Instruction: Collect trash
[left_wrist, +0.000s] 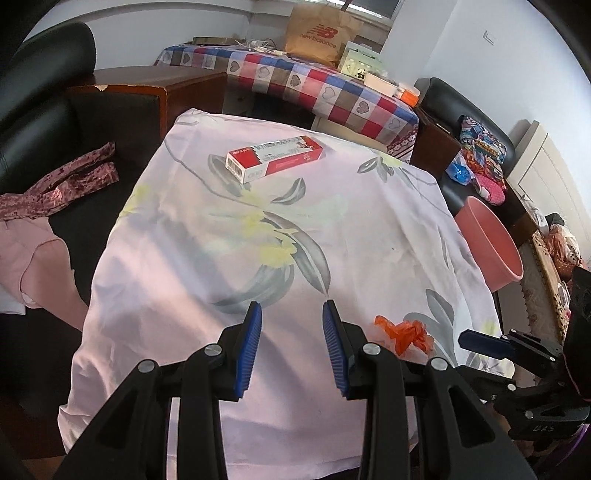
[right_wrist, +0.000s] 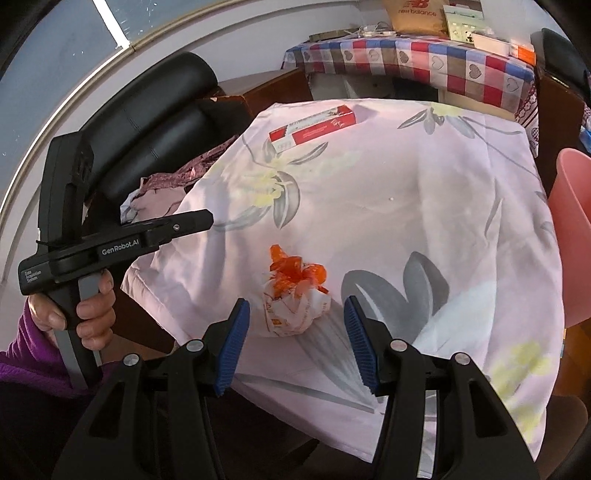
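A crumpled orange-and-white wrapper (right_wrist: 295, 295) lies on the bench (right_wrist: 424, 177), which is covered by a pale floral cloth. The right gripper (right_wrist: 295, 314) hovers over it with its fingers (right_wrist: 236, 339) spread apart and empty; the wrapper sits just ahead of and between the tips, not touched. The left gripper (left_wrist: 291, 314) is also open and holds nothing, with the wrapper off to its right. A red and white box (left_wrist: 275, 157) lies at the far side. A pink bin (left_wrist: 487, 240) stands beside the bench's right edge.
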